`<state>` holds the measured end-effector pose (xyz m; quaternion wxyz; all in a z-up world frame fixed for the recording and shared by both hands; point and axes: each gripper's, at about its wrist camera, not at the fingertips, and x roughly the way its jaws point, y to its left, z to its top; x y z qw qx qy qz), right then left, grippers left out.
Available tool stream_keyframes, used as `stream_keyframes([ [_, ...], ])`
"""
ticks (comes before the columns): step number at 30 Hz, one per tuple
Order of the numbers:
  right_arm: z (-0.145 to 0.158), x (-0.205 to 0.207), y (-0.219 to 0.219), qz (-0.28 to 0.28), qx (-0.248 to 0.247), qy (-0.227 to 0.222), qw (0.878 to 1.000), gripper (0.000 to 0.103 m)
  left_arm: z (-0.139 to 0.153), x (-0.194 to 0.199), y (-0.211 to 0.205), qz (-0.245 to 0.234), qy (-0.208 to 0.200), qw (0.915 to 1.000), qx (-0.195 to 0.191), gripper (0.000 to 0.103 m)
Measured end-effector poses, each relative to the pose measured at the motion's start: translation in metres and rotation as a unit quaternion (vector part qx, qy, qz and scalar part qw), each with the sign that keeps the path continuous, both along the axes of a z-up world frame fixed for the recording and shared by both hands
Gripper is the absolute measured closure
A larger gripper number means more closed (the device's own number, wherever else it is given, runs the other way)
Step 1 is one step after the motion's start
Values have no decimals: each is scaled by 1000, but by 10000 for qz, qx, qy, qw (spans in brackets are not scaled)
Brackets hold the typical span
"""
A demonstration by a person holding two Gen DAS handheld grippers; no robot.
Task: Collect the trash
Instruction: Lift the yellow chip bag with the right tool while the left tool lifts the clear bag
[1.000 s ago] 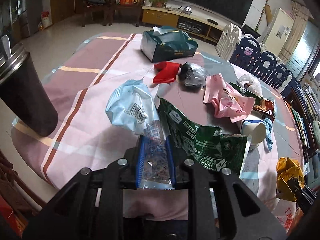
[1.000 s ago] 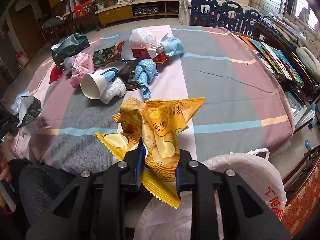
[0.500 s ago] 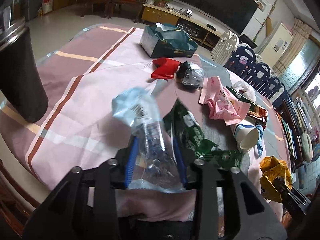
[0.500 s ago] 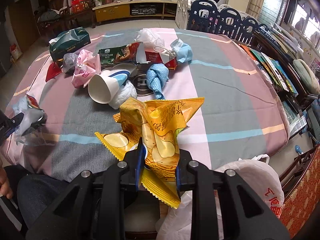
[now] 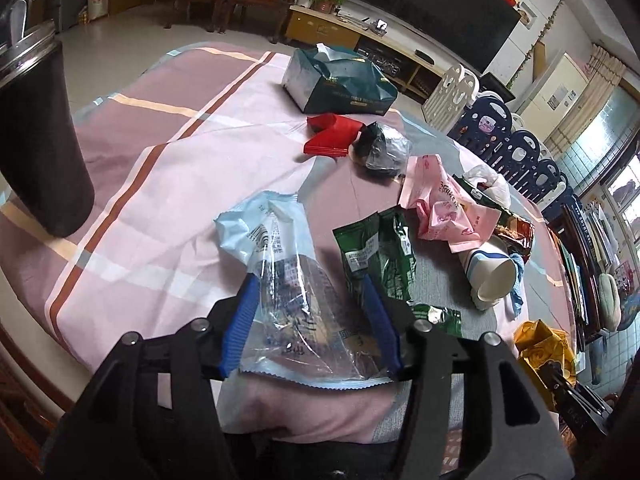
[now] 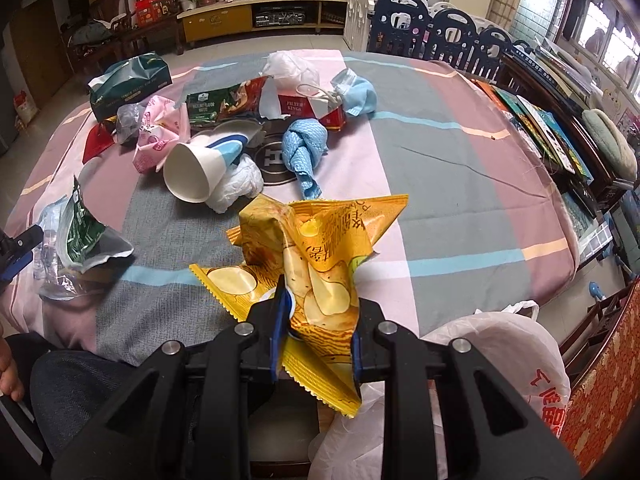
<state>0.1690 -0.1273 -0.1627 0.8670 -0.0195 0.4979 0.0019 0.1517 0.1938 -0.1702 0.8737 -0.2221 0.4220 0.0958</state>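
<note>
**Trash collection: two wrappers between tongs, bag below the tabletop edge.**

The yellow chip bag (image 6: 316, 264) sits pinched in the clenched right tongs (image 6: 316, 334), directly above the white plastic bag (image 6: 496, 344) that hangs at 5 o'clock off the tabletop (image 6: 460, 184). The clear-and-blue wrapper (image 5: 280, 280) lies between the spread pads of the left tongs (image 5: 308, 320), jaws released, so it probably rests loose near the tabletop's edge. Risks, as judged: the slack wrapper may slide off the cloth before it is re-gripped; the green wafer wrapper (image 5: 380, 256), touching it at 2 o'clock, may be dragged along; the chip bag, if let go off-centre, may miss the bag's collapsed mouth. The paper cup (image 6: 196, 170), pink wrapper (image 6: 160, 136) and blue cloth (image 6: 304, 152) remain uncollected toward 11 and 12 o'clock.
</note>
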Motion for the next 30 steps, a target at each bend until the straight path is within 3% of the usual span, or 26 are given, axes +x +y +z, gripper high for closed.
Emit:
stream_keyframes([
  [4, -10, 5, 0, -45, 27, 132, 9999, 76, 0, 0, -1, -2, -11, 10000, -15, 46],
  [11, -17, 7, 0, -77, -10, 141, 9999, 62, 0, 0, -1, -8, -17, 10000, -31, 46],
  [18, -19, 10, -5, -150, 75, 159, 9997, 59, 0, 0, -1, -29, -26, 10000, -22, 46],
  [23, -23, 10, -9, -213, 144, 206, 9995, 52, -1, 0, -2, -12, -7, 10000, -54, 44],
  [30, -25, 7, -4, -94, 30, 164, 9998, 51, -8, 2, 2, -35, 88, 9996, -271, 45],
])
